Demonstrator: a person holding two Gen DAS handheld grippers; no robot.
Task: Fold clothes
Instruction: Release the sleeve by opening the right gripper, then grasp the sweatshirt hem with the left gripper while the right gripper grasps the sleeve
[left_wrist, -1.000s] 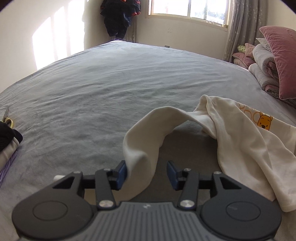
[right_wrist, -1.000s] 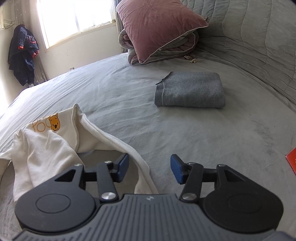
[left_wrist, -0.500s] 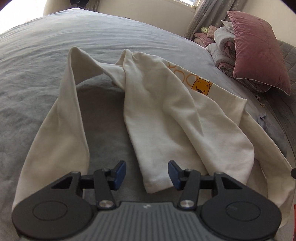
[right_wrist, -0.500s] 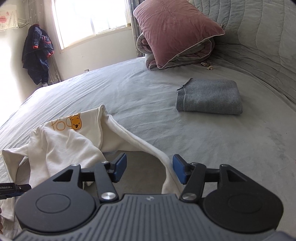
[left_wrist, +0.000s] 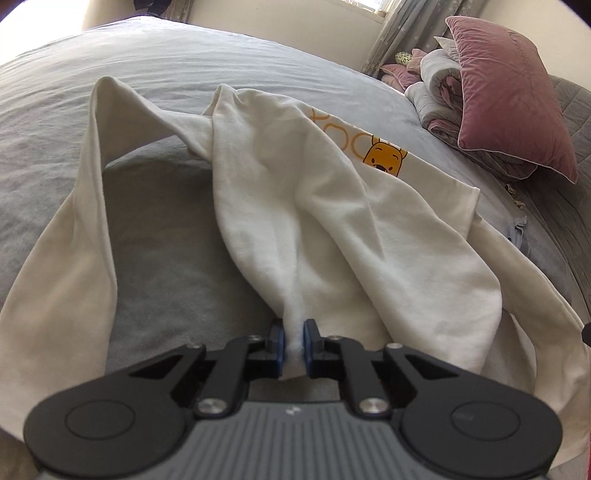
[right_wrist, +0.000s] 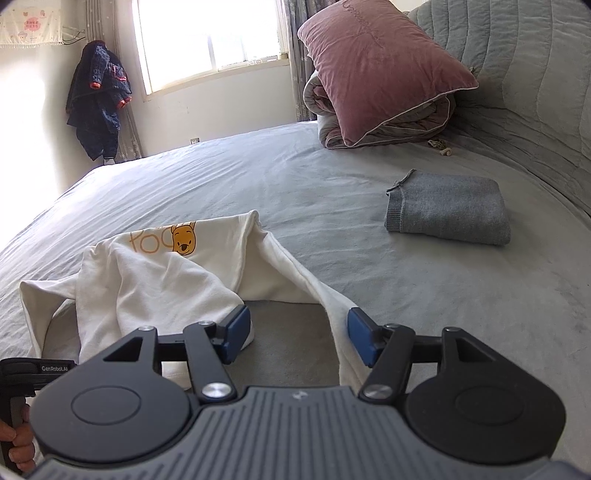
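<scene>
Cream bear-print garment (left_wrist: 343, 221) lies rumpled on the bed, one end pinched.

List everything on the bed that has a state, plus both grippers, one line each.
left gripper: shut, pinching a bottom edge of the cream shirt.
right gripper: open, holding nothing, above bare bed between two parts of the shirt.
cream shirt: unfolded, crumpled, sleeves sprawled, bear print partly showing.
grey sweater: folded, lying flat.
pink pillow: propped on a rolled quilt.
dark jacket: hanging by the window.

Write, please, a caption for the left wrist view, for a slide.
Left gripper shut on a fold of the cream shirt, crumpled on the grey bed.
</scene>
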